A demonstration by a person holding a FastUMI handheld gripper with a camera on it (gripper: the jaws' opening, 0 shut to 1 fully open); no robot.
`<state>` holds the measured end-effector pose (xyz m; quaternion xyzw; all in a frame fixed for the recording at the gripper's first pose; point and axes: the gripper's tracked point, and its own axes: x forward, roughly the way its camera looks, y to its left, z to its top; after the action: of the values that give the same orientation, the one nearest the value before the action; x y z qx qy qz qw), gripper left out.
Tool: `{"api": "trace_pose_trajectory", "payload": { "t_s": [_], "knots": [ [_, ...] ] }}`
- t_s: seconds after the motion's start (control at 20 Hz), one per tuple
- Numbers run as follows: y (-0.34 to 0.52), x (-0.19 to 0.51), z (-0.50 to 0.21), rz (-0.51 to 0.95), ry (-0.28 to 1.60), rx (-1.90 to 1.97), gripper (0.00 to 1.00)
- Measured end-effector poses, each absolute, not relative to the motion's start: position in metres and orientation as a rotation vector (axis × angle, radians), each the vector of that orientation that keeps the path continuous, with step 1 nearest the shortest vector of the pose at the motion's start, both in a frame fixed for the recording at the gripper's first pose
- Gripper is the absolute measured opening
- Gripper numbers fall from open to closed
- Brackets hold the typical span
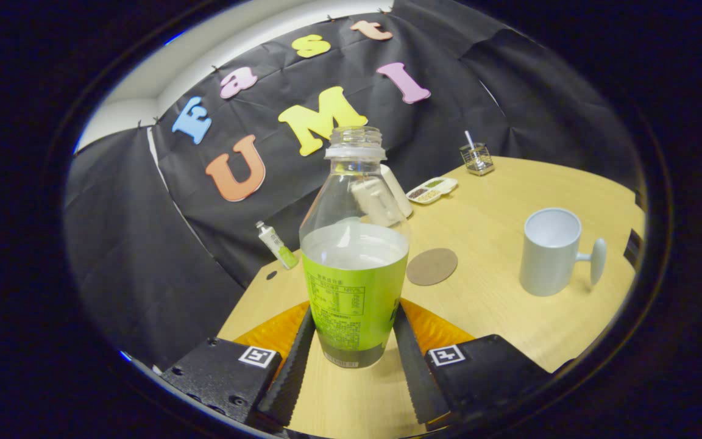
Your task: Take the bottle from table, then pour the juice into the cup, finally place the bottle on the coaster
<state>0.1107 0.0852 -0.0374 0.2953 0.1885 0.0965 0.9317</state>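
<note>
The bottle is the thing to look at first. It is between the two fingers of the gripper. Both fingers press on its sides, down low on the green label, so the gripper is holding the bottle. The bottle has no cap on. Its top part is clear, and a pale drink fills it up to about the top of the green label. The bottom of the bottle looks a little bit above the table, but I cannot tell for sure.

The coaster is a flat brown circle. It lies on the table just to the right of the bottle, a little farther back. It has nothing on it.

The cup is a pale mug. It stands up straight, well to the right of the bottle, past the coaster. Its handle points away from the bottle.

A small green and white tube leans on the black wall to the left of the bottle. Behind the bottle stands a white thing, partly hidden by it. Farther back and to the right is a little white tray with small bits in it. Beyond that is a clear glass holder with a stick in it.
</note>
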Motion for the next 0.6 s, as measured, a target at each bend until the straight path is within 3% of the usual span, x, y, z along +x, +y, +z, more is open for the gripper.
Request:
{"api": "trace_pose_trajectory", "payload": {
  "t_s": [0.6],
  "knots": [
    [0.07, 0.126, -0.012, 0.221, 0.326, 1.051, 0.76]
  ]
}}
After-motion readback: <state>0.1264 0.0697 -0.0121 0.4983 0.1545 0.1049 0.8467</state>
